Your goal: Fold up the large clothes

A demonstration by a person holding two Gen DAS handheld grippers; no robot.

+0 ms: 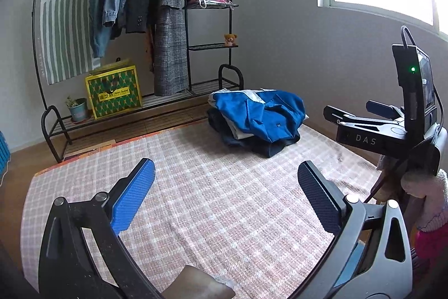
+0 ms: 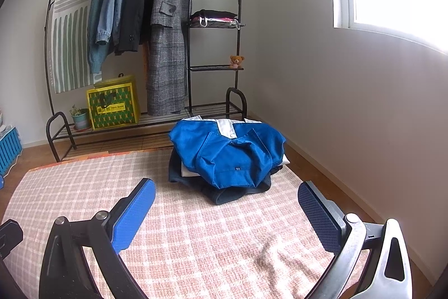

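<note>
A folded blue jacket (image 1: 263, 114) lies on top of a pile of folded dark and white clothes at the far side of a pink checked blanket (image 1: 196, 201). The same jacket (image 2: 229, 153) and blanket (image 2: 196, 229) show in the right wrist view. My left gripper (image 1: 225, 175) is open and empty, held above the blanket well short of the pile. My right gripper (image 2: 225, 194) is open and empty, just in front of the pile. The right gripper's body also shows at the right edge of the left wrist view (image 1: 364, 125).
A black clothes rack (image 1: 207, 27) with hanging coats stands against the back wall. A yellow-green bag (image 1: 113, 93) and a small potted plant (image 1: 77, 108) sit on its bottom shelf. A grey wall (image 2: 350, 102) with a window runs along the right. A blue crate (image 2: 9, 147) is at the left.
</note>
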